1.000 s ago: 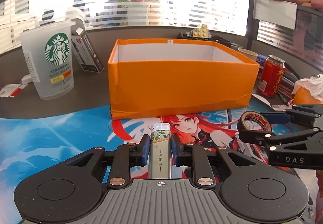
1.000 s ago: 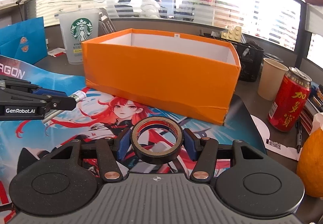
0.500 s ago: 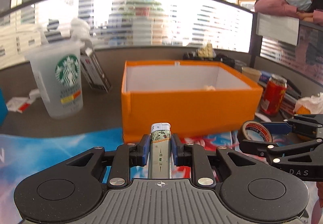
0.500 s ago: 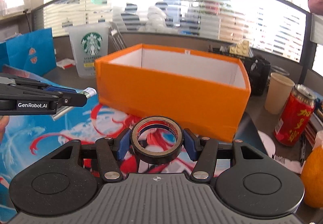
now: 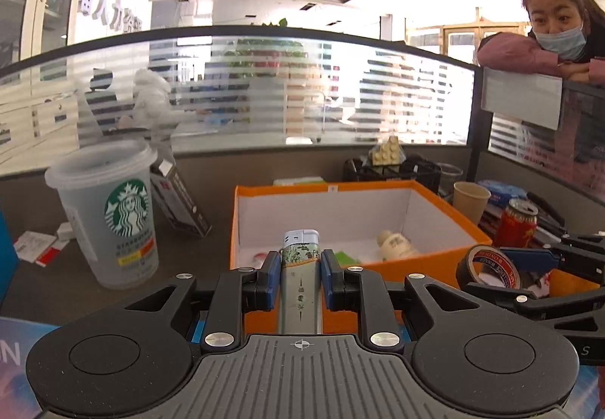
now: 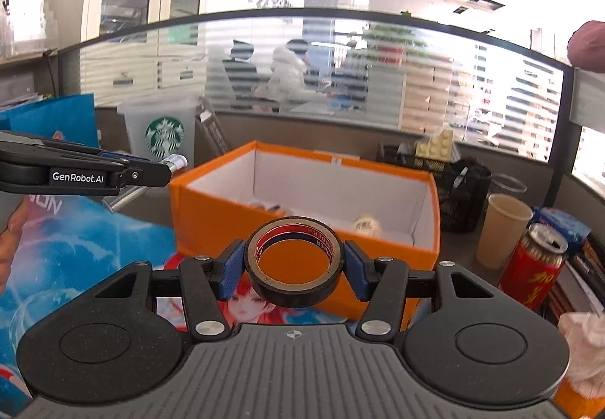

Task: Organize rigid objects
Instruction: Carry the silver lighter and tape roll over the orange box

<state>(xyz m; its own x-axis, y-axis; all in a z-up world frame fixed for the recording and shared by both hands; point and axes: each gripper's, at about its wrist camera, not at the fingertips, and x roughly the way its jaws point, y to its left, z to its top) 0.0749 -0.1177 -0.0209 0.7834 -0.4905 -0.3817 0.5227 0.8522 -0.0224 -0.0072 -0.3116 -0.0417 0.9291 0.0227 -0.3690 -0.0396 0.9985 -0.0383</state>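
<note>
One orange box [image 5: 435, 260], white-lined, open at 12 o'clock: holds a small cream bottle [image 5: 393, 243] plus bits I can't identify. One Starbucks cup [image 5: 109, 215] at 10 o'clock. One red can [image 6: 529, 268] at 3 o'clock. Left gripper [image 5: 300, 279], marked "GenRobot.AI", clenched on lighter [image 5: 300, 268]. Right gripper [image 6: 294, 268] clenched on tape roll [image 6: 294, 264]. Both items held in front of the box.

A plastic coffee cup [image 5: 107, 215] stands ahead to the left, a dark carton [image 5: 180, 200] leaning just behind it. Ahead to the right stand a paper cup [image 5: 470, 200] and a red can [image 5: 516, 223]. A masked woman [image 5: 557, 22] leans on the partition.
</note>
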